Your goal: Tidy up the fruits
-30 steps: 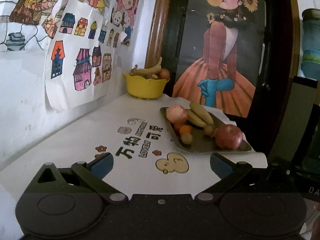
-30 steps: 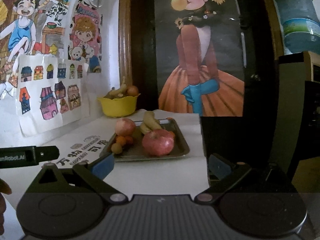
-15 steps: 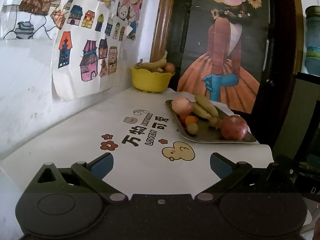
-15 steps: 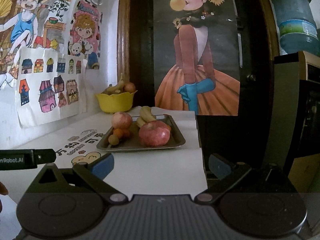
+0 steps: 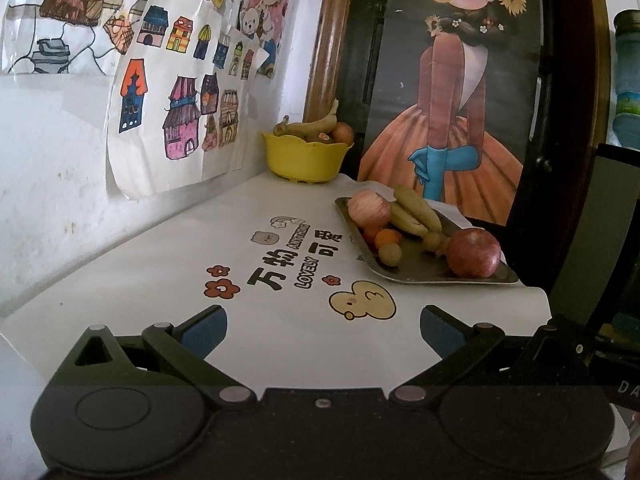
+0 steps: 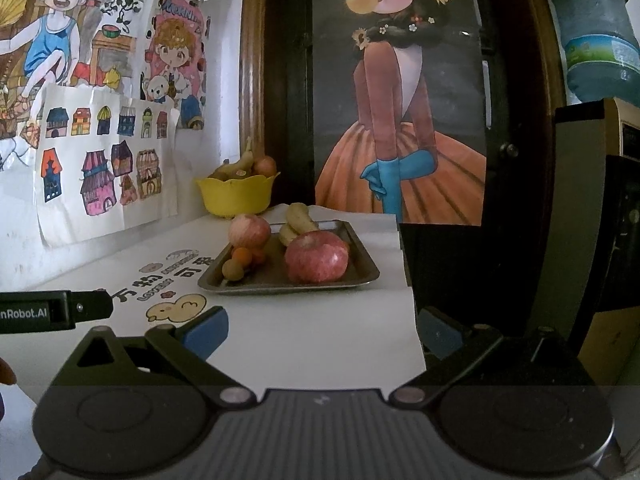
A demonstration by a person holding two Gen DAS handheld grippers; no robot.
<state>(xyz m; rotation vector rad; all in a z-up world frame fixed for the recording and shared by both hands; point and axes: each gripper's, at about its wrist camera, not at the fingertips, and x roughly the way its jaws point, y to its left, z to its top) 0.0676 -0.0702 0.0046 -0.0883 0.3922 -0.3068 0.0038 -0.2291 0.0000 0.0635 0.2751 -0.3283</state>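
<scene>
Hovering low over the near edge of the white bench (image 5: 168, 256), the left gripper (image 5: 323, 326) is held with its jaws released, blue pads wide apart and nothing between them. The right gripper (image 6: 322, 330) is held the same way at the bench's right corner, jaws spread and empty. Ahead of both, a metal tray (image 6: 362, 276) is seen on the bench, near its right edge. On the tray a large red apple (image 6: 316, 256) is set at the near side, and a paler apple (image 6: 249, 230) is placed at the far left corner. Two bananas (image 5: 416, 212) are laid between them toward the back. Small round fruits (image 5: 389, 246), orange and tan, are clustered just beside the paler apple. Farther back, against the wall, a yellow bowl (image 5: 302, 158) is seen, well apart from the tray, with a banana and a reddish fruit already piled in it. Children's drawings (image 5: 176, 92) are taped to the wall on the left. In the right wrist view, part of the left gripper's black body is caught at the left edge.
</scene>
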